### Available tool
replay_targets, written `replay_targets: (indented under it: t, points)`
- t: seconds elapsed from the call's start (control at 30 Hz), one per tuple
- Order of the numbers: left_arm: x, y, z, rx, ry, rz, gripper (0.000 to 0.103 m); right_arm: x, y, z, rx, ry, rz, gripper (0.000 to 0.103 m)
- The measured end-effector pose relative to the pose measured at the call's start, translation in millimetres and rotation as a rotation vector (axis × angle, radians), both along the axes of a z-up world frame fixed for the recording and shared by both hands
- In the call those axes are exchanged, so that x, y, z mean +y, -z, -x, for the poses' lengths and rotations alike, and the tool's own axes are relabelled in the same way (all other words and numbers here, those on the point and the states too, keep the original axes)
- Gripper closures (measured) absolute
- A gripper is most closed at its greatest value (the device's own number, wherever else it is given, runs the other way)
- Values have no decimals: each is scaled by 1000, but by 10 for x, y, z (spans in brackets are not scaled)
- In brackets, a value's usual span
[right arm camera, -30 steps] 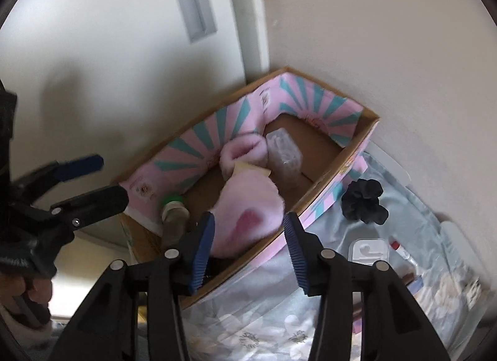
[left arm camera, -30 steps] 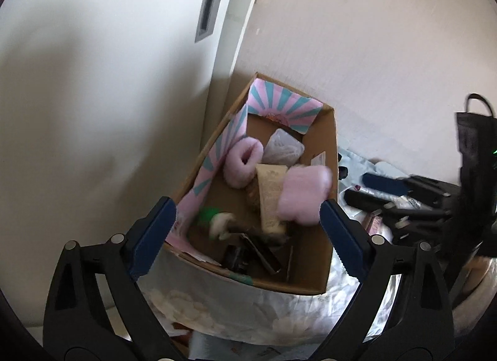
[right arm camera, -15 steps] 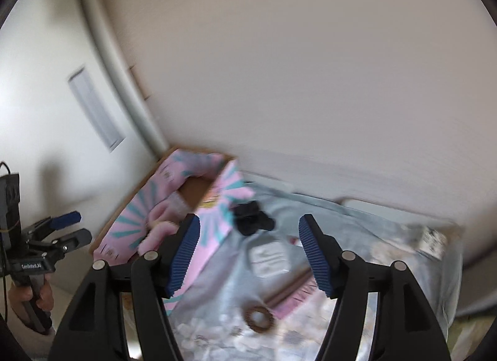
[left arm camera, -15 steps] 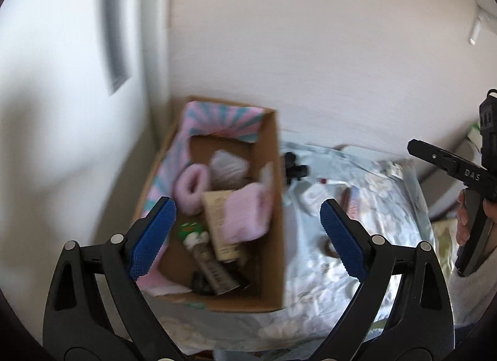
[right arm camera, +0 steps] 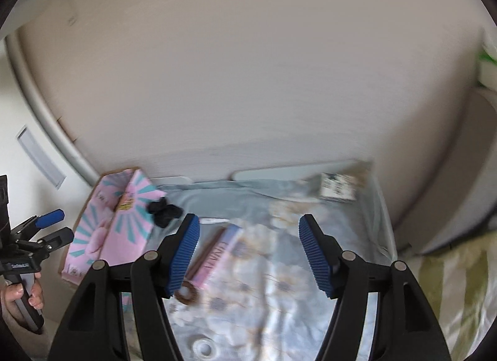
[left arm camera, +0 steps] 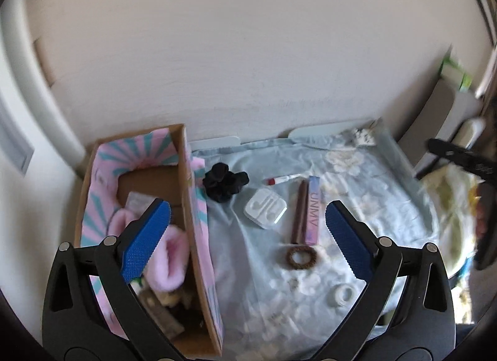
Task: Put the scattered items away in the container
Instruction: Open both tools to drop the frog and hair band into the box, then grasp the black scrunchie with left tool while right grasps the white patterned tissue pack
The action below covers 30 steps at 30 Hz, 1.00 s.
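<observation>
Both grippers released above the bench; container at left against the wall.

The cardboard container [left arm camera: 186, 205], lined in pink and teal, is seen at the left with fluffy pink items [left arm camera: 169, 257] inside. The left gripper [left arm camera: 245, 236] is held with jaws spread wide, having just opened further, nothing between them. On the pale floral cloth [left arm camera: 372, 205], a black scrunchie [left arm camera: 222, 182] lies just beside the container, then a white earphone case [left arm camera: 264, 208], a small red-capped tube [left arm camera: 281, 179], a brown stick and pink box [left arm camera: 312, 210], and a brown hair tie [left arm camera: 300, 258]. The right gripper [right arm camera: 250, 255] is released, its jaws recently widened, empty.
</observation>
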<state>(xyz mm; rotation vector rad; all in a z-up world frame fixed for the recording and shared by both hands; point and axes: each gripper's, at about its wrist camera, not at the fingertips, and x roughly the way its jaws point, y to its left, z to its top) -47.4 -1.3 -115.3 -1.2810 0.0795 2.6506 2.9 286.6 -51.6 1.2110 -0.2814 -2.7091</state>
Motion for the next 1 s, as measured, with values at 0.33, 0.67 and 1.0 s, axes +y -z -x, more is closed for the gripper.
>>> replay_targets:
  t: [0.33, 0.67, 1.0]
  points:
    - [441, 595, 676, -131, 5, 34, 3, 543, 383, 95, -104, 113, -15, 41]
    - [414, 1076, 1024, -208, -60, 101, 3, 599, 892, 517, -180, 86, -7, 41]
    - [493, 1386, 1206, -187, -70, 290, 1, 525, 1250, 1038, -207, 119, -162, 41]
